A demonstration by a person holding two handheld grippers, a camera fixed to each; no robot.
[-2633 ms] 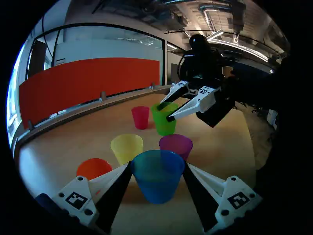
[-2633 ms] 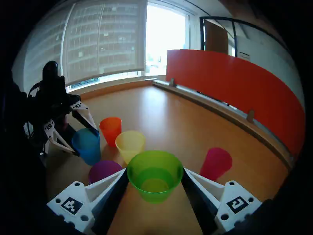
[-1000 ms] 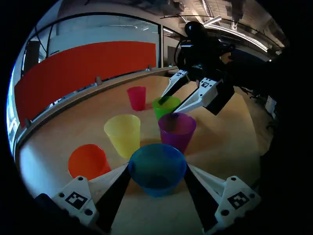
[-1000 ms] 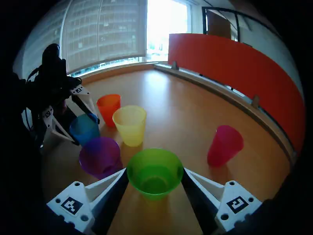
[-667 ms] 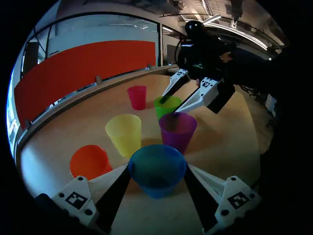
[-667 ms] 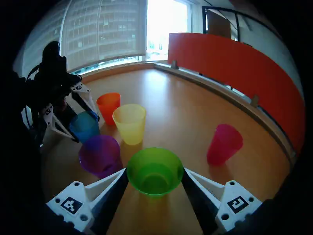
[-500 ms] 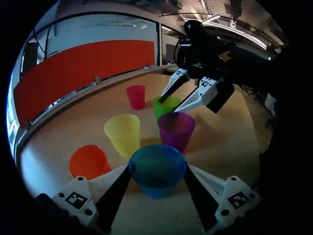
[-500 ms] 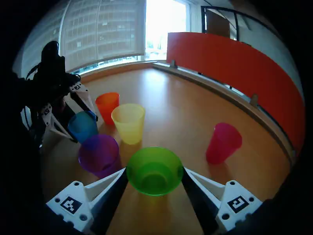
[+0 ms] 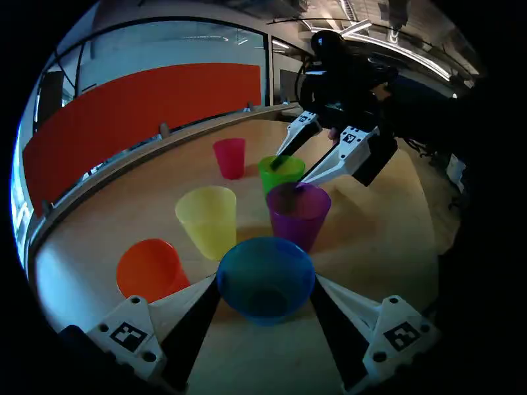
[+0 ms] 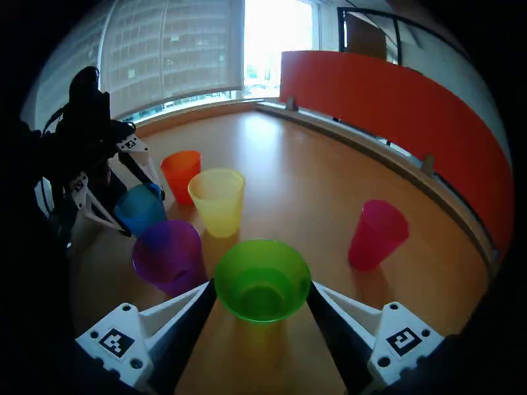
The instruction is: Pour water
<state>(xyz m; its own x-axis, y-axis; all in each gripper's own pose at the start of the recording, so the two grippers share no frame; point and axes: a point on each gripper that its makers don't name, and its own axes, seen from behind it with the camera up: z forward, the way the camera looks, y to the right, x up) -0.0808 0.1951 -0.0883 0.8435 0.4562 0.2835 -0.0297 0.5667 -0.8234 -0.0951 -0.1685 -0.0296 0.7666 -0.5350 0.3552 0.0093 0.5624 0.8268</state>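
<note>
Nearest, the left gripper (image 9: 264,282) is clamping the blue cup (image 9: 265,299), beyond it the purple cup (image 9: 298,214) is standing in the middle of the table (image 9: 382,224), and farther off the right gripper (image 9: 288,173) is pinching the green cup (image 9: 278,170), apparently lining up a pour that needs tipping over the purple rim.

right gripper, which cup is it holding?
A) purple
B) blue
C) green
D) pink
C: the green cup sits clamped between the fingers of the right gripper, while the blue cup is held in the left gripper.
</note>
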